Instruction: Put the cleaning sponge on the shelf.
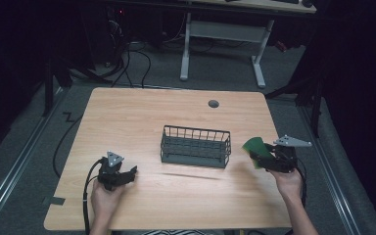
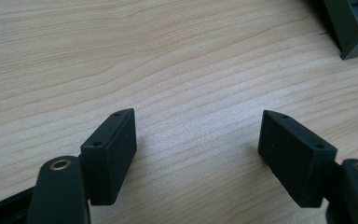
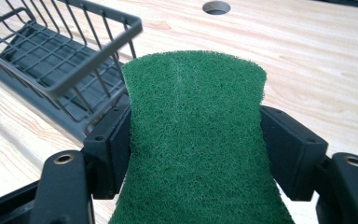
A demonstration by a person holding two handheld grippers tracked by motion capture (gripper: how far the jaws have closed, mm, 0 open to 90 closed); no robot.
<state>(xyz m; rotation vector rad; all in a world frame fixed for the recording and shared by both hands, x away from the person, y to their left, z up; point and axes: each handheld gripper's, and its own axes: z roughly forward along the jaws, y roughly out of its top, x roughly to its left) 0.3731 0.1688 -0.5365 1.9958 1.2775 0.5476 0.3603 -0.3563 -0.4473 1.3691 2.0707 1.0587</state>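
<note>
A green scouring pad (image 1: 254,148) (image 3: 196,140) is pinched between the jaws of my right gripper (image 1: 267,159) (image 3: 196,149), held just above the table, right of the dark wire basket (image 1: 196,146) (image 3: 51,60). The pad's front edge points toward the basket's right end. My left gripper (image 1: 127,175) (image 2: 198,154) rests low over the bare wooden table (image 2: 168,60) at the front left, jaws wide open with nothing between them. A corner of the basket (image 2: 354,28) shows at the top right of the left gripper view.
A round cable hole (image 1: 213,104) (image 3: 216,7) sits in the table's far middle. The table's right edge (image 1: 279,161) lies close behind my right hand. A white desk frame (image 1: 223,54) and cables (image 1: 137,68) stand on the floor beyond the table.
</note>
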